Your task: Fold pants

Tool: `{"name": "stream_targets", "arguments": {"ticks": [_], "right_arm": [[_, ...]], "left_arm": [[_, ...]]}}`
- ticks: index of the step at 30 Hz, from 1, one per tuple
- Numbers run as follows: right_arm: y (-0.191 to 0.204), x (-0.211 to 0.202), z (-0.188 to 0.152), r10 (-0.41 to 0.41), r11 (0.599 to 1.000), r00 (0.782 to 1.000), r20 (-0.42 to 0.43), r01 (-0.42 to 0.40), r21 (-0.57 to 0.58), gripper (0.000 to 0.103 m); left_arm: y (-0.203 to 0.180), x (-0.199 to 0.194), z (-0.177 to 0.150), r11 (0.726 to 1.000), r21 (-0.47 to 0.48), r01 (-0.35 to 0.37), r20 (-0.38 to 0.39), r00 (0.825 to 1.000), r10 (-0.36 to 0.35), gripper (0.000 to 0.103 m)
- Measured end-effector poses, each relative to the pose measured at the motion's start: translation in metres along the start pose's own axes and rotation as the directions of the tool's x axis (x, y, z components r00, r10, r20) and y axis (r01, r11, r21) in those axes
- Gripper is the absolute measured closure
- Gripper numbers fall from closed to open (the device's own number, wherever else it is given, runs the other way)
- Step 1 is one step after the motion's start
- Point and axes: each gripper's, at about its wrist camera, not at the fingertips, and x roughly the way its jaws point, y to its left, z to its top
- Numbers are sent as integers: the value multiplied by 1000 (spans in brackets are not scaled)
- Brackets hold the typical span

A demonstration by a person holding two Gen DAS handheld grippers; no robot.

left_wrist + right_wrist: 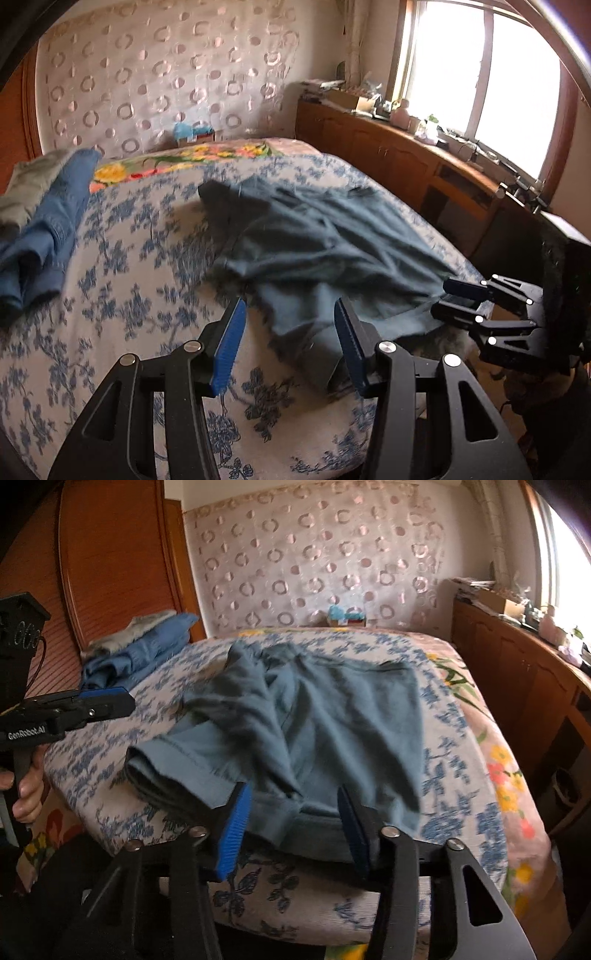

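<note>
Teal pants (314,716) lie rumpled on the bed (454,738). Left gripper (291,332) fingers spread, empty; right gripper (295,819) fingers spread around the hem, not pinching.

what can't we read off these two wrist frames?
- Pants: smeared by motion blur in both views, so fold lines are unclear.
- Near pant hem: right view, partly covered by the right gripper; contact unclear.
- Clutter on the cabinet: left view, washed out by window glare, too small.
</note>
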Motion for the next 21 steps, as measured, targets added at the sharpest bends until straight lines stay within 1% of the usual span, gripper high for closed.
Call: {"name": "stream_targets", "arguments": {"ticks": [1, 3, 7, 11, 13, 15, 17, 21], "right_arm": [[0, 3, 0, 1, 1000, 1000, -8, -2, -3, 57], [0, 8, 2, 10, 1000, 1000, -27, -11, -6, 63], [-6, 10, 5, 19, 1000, 999, -34, -19, -2, 66], [-3, 16, 10, 25, 1000, 999, -48, -25, 1, 68], [-4, 19, 12, 33, 999, 998, -50, -33, 6, 73], [-3, 20, 15, 34, 999, 998, -47, -34, 3, 83], [-1, 19, 17, 24, 1000, 999, -35, -24, -3, 90], [3, 11, 19, 32, 999, 999, -1, -32, -15, 94]], "left_arm": [[0, 3, -3, 1000, -1, 2, -9, 1000, -2, 52], [0, 8, -8, 1000, -5, 3, -26, 1000, -3, 52], [-3, 17, -16, 1000, -9, 9, -47, 999, -9, 52], [-7, 24, -20, 1000, -4, 12, -66, 998, -12, 52], [-9, 25, -20, 1000, 0, 14, -71, 997, -13, 52], [-10, 26, -22, 1000, 2, 14, -75, 997, -14, 52], [-11, 27, -23, 1000, 2, 16, -79, 997, -16, 52], [-11, 24, -24, 1000, 1, 19, -73, 997, -19, 52]]}}
